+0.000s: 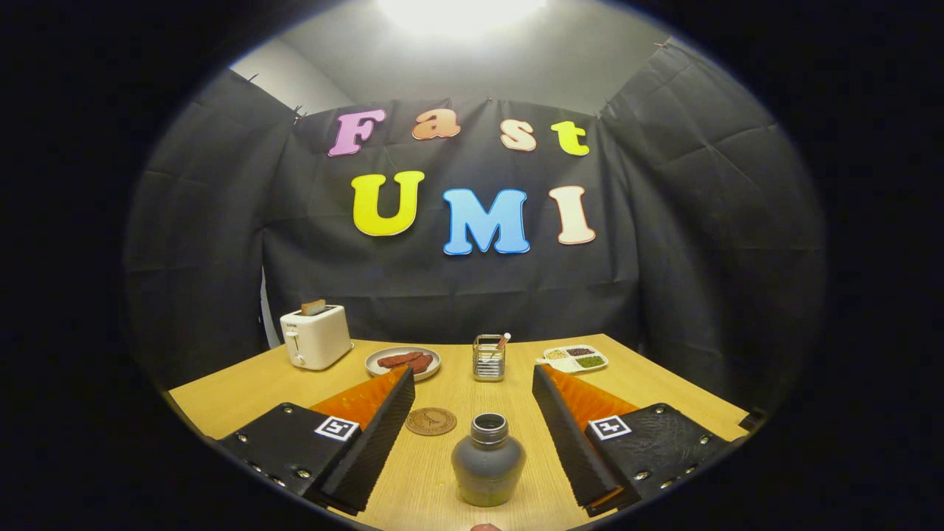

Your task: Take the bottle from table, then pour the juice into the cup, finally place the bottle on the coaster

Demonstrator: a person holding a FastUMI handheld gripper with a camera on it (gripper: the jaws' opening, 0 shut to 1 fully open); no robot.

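A wooden tabletop [649,383] spreads beneath black-draped booth walls, with a bright light glaring overhead. The jaws of the handheld gripper [472,383] stand wide apart, released and grasping nothing, their ribbed black inner faces angled toward each other and orange panels showing on their outer sides. A white toaster [316,337] sits at the far left corner of the tabletop with a slice of bread [313,307] poking out of its slot. Between the jaws, close in and upright, stands the bottle [487,460], a squat grey vessel with an uncapped metal neck and a greenish tint at its base; neither finger touches it. Beyond the left finger's tip lies a pale plate [403,362] carrying reddish-brown pieces of food. Beyond the right finger's tip rests a white divided tray [576,358] with compartments of differently coloured grains or beans. Straight ahead of the bottle, past the fingertips, a small wire-framed holder [488,358] contains a utensil. The round brown coaster [431,421] lies flat just ahead and to the left of the bottle, beside the left finger's inner face, with nothing on it.
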